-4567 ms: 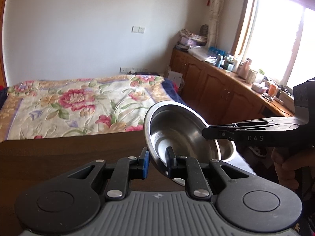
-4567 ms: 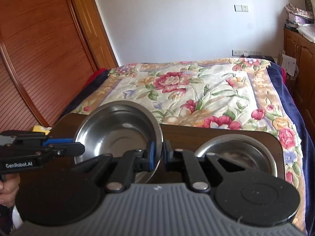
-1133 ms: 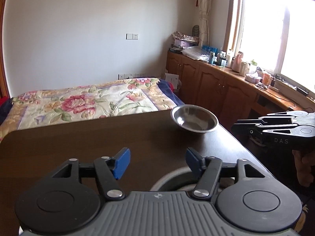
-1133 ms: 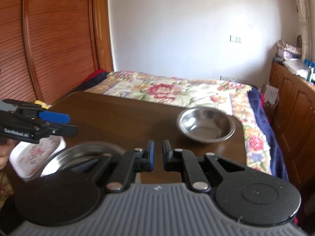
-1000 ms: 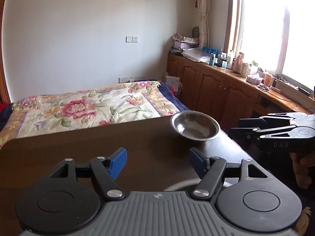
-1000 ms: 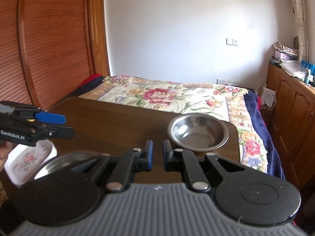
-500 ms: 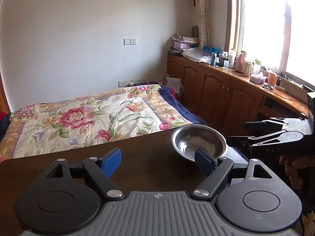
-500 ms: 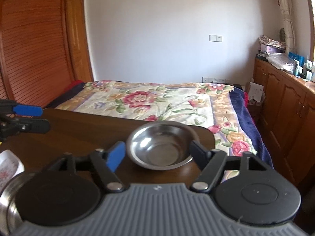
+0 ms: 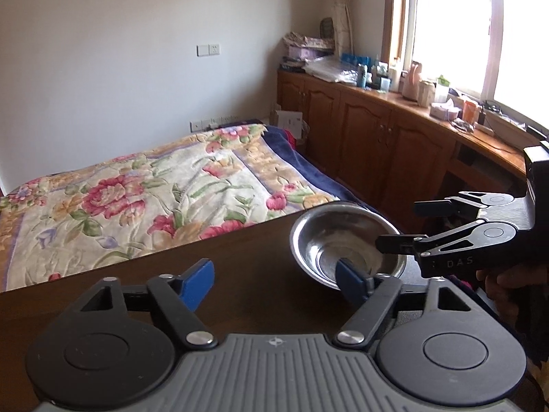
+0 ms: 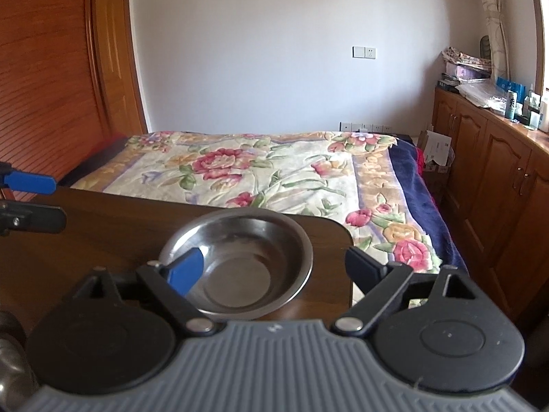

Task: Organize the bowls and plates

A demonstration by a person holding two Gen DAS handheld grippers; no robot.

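**One steel bowl left at the far right corner, both hand-held grippers empty**

- Task thing: a round, shallow stainless-steel bowl is seen upright on the dark brown wooden counter, at the counter's far right corner, close to the edge facing the bed with the floral quilt. The bowl appears empty.
- Right hand-held gripper: jaws have just been opening and are spread wide. The bowl is framed between the two fingers in the right wrist view, but no pad is pressed on it; nothing is held.
- Left hand-held gripper: jaws wide apart, nothing held. It is placed left of the bowl, with its right blue pad overlapping the bowl's near rim in the left wrist view; contact cannot be told.
- At the lower left corner of the right wrist view a blurred metallic rounded edge is noted; what it is cannot be told.
- No plates are visible in either view.

Progress, as judged: the remaining bowl is not yet gathered. A grasp on its rim and a carry toward the near left side of the counter seem to be what is left. How much has been stacked already cannot be confirmed from these views.
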